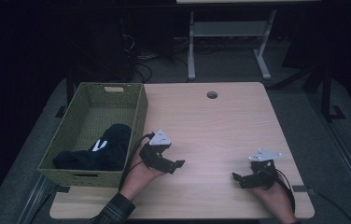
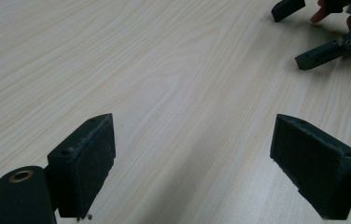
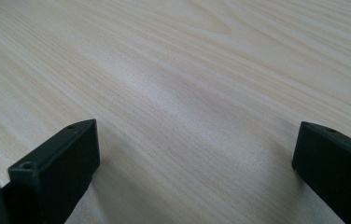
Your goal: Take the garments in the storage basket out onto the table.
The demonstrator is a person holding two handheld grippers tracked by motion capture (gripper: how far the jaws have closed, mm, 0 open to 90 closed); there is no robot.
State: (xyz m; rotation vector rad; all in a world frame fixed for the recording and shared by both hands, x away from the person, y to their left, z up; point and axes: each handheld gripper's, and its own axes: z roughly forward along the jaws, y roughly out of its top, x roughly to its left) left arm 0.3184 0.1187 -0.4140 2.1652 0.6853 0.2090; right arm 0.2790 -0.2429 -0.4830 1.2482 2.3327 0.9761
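My left gripper point(image 1: 176, 167) rests near the front left of a light wooden table point(image 1: 211, 121), held in a hand with a plaid sleeve, jaws pointing right. In the left gripper view its jaws point(image 2: 192, 154) stand wide apart over bare wood, with nothing between them. My right gripper point(image 1: 238, 181) sits at the front right, pointing left toward the other. Its own view shows the jaws point(image 3: 194, 149) spread wide over bare wood. The left gripper view also catches the right gripper point(image 2: 299, 35) at the top right, open.
A green woven basket point(image 1: 138, 112) stands along the table's left edge with a dark garment point(image 1: 103, 149) bearing a white mark inside. A round cable hole point(image 1: 212, 94) is near the far edge. A white desk frame point(image 1: 229, 32) stands on the floor beyond.
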